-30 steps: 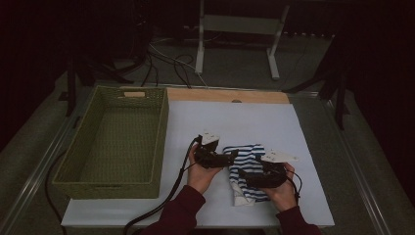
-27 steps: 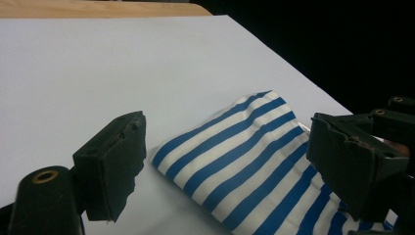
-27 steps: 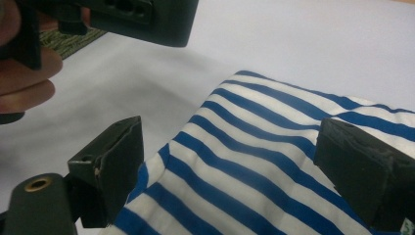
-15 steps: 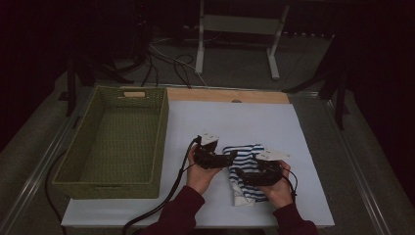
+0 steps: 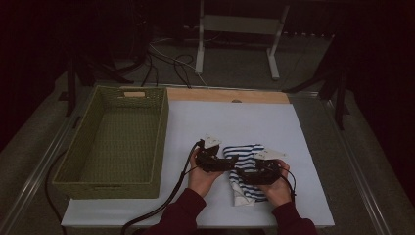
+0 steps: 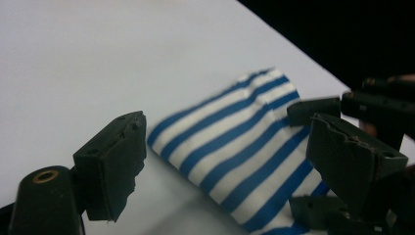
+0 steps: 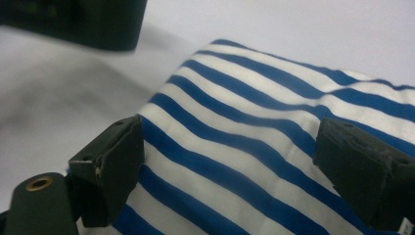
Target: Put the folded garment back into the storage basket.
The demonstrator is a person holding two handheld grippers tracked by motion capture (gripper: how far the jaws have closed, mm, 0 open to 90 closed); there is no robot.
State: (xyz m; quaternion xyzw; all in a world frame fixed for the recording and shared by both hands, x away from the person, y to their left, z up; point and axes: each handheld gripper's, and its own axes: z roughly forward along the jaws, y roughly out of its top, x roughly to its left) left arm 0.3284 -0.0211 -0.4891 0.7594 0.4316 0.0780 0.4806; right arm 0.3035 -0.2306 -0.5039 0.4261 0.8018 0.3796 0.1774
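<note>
High view: we hold left gripper [image 5: 230,163] and right gripper [image 5: 242,177] over striped cloth [image 5: 243,172], right of basket [image 5: 163,137]; little changed since a second ago, cloth not lifted.
Left gripper view: our jaws spread, cloth [image 6: 235,147] between, ungripped.
Right gripper view: jaws spread astride cloth [image 7: 254,142], nothing pinched; grasp pending.

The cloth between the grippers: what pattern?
Blue and white stripes on the cloth; clearest in the right gripper view.
</note>
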